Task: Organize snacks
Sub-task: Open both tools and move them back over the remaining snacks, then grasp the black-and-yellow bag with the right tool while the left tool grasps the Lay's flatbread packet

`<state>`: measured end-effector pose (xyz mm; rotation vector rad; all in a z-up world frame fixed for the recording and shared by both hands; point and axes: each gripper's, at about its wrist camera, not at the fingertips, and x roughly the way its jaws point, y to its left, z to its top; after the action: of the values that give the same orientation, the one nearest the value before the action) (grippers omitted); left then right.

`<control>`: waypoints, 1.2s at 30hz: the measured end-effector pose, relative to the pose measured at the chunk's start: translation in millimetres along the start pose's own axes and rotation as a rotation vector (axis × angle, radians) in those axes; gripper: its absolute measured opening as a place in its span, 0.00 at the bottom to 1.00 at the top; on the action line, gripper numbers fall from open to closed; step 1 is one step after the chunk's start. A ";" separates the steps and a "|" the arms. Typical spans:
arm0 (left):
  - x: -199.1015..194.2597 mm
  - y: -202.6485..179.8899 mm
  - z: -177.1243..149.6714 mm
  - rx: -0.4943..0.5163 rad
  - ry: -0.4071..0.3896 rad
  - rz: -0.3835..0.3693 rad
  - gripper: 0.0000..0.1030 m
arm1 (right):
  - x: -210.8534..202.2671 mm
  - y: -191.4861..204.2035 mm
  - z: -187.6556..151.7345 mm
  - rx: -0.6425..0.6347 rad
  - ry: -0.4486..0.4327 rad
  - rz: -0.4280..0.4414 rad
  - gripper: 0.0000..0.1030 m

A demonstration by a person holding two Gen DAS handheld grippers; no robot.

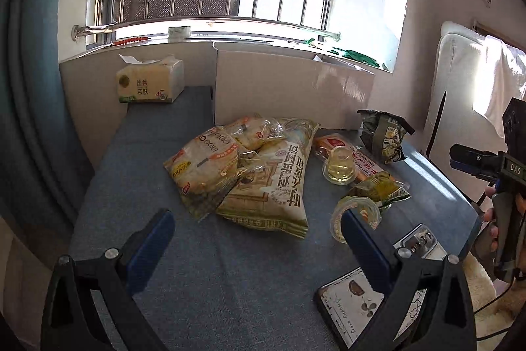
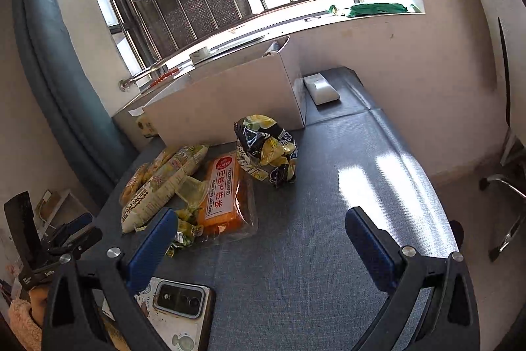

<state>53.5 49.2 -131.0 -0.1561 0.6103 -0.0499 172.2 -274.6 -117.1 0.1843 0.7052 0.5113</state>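
Both claws, left gripper (image 1: 256,239) and right gripper (image 2: 261,239), hover spread wide and empty, snacks (image 1: 250,173) heaped at twelve o'clock beside the box (image 1: 289,87), probably their destination.

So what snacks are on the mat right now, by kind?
Pale-yellow bags: 3
Dark crumpled bag: 1
Orange cracker pack: 1
Jelly cups: 2
Small yellow-green packet: 1
Total: 8

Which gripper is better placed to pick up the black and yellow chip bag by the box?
Right, probably. The chip bag lies ahead of the open right gripper with bare mat between, while from the left gripper it sits far right behind the jelly cups.
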 end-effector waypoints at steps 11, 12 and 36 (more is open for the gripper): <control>-3.0 -3.3 -1.2 -0.030 0.017 -0.031 1.00 | 75.8 16.0 41.6 -0.183 0.099 -0.076 1.00; -2.7 -3.9 -1.6 -0.028 0.016 -0.028 1.00 | 83.7 17.3 44.4 -0.191 0.108 -0.083 1.00; 38.9 48.6 45.4 -0.291 0.183 -0.027 1.00 | 49.7 19.7 41.0 -0.108 0.114 0.025 0.60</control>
<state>111.4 99.5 -124.1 -0.4456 0.7970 -0.0010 223.7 -232.1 -108.2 0.0634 0.7854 0.5852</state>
